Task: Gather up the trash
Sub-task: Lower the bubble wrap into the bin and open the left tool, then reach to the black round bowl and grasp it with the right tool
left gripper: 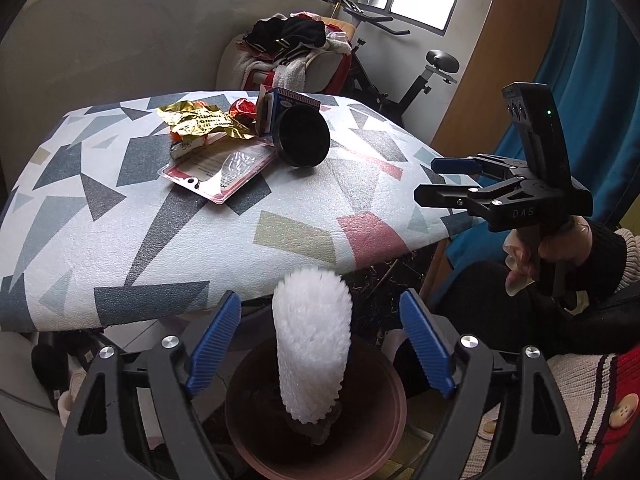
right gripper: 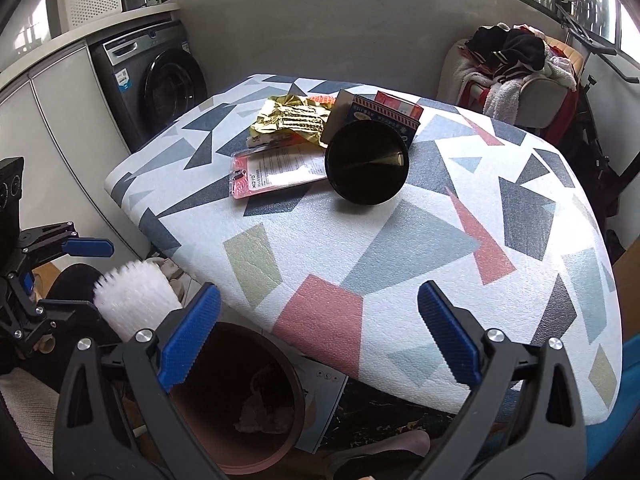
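A white foam net sleeve stands upright between the fingers of my left gripper, which is open; the blue pads are clear of it on both sides. Its lower end reaches into the brown bin below the table's front edge. On the patterned table lie a gold wrapper, a pink blister pack, a black round lid and a blue box. My right gripper is open and empty over the table's near edge, to the right of the bin.
A washing machine stands at the far left and a chair piled with clothes behind the table. An exercise bike is at the back right. A person's hand holds the right gripper. Crumpled paper lies in the bin.
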### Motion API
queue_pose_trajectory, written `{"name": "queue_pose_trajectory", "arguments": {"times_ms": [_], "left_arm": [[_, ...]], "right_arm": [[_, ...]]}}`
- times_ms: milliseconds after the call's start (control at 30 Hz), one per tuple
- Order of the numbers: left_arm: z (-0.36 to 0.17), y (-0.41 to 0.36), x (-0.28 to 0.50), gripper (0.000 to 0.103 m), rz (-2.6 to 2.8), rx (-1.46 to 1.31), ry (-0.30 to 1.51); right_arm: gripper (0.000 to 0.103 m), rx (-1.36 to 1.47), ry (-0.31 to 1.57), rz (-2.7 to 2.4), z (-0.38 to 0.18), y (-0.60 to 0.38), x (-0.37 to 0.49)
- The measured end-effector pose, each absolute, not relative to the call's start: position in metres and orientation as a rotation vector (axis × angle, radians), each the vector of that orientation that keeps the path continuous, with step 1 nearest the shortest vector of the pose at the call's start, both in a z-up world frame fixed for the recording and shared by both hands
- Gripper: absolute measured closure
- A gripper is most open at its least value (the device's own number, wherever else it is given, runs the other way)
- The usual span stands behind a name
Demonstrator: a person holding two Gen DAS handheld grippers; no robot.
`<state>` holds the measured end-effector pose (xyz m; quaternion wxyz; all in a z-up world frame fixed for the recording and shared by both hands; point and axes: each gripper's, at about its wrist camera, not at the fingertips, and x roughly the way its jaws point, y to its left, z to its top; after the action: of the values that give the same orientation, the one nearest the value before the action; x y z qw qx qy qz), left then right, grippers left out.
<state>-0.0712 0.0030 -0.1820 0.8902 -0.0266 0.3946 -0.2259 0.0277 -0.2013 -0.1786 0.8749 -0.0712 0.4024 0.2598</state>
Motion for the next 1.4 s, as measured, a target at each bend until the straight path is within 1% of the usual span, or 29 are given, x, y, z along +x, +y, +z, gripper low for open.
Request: {"name": "queue_pose_trajectory", "arguments": {"times_ms": [67, 167, 367, 667, 1167, 1400], "left_arm": [[-0.183, 0.007, -0.068, 0.012, -0.432, -0.052, 0.824], [-0.185, 0.017, -0.064, 0.006, -0.381, -0.066, 0.825], [-0.184, 0.036, -0.052, 0.006, -0.275, -0.047, 0.808], [-0.168, 0.051, -0.035, 0.006, -0.220, -0.038, 0.748], [-0.152, 0.060, -0.003, 0.006, -0.158, 0.019, 0.677], [-0.152, 0.066, 0.009, 0.006, -0.142, 0.026, 0.638]], "right_arm": [[0.006, -0.156, 0.836, 0.534, -0.179, -0.201, 0.027], [0.006, -0.173, 0.831, 0.527, -0.180, -0.199, 0.027], [0.006, -0.201, 0.815, 0.518, -0.178, -0.196, 0.029], [0.006, -0.206, 0.814, 0.500, -0.181, -0.199, 0.037], [0.006, -0.231, 0.794, 0.465, -0.184, -0.196, 0.068], [0.006, -0.239, 0.744, 0.470, -0.190, -0.195, 0.086]]}}
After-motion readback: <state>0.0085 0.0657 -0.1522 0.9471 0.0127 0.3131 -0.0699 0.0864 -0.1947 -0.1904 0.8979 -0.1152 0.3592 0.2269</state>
